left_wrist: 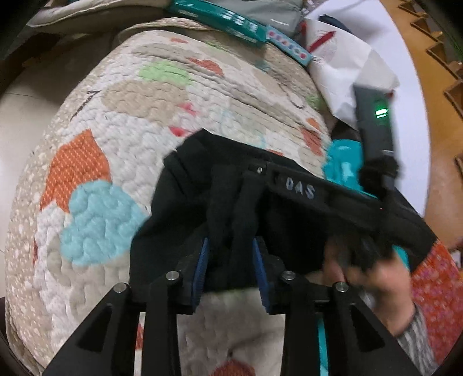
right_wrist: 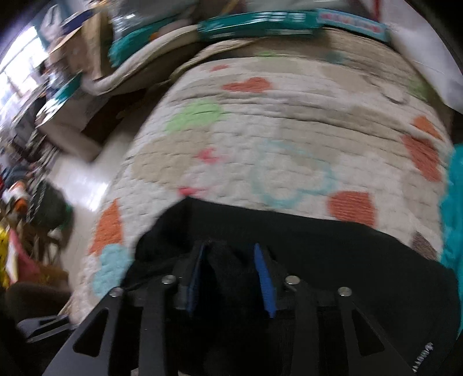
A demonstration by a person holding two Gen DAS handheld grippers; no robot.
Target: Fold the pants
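Observation:
Black pants (left_wrist: 179, 208) lie bunched on a patchwork quilt (left_wrist: 130, 130). My left gripper (left_wrist: 230, 260) points down at them, its blue pads (left_wrist: 202, 269) parted with a loose fold of black cloth standing between them. A hand (left_wrist: 385, 283) holds the black housing (left_wrist: 298, 191) of the right-hand tool just to the right, over the same cloth. In the right wrist view the pants (right_wrist: 318, 240) spread across the quilt's near edge. The right gripper (right_wrist: 231, 266) has its pads wide apart over a lump of black cloth.
The quilt (right_wrist: 260, 130) covers a rounded bed or cushion. A long teal box (left_wrist: 231, 20) lies along its far edge, beside white paper (left_wrist: 347, 63). A teal fuzzy item (right_wrist: 454, 217) lies at the right. Pale floor (right_wrist: 86, 179) and clutter are to the left.

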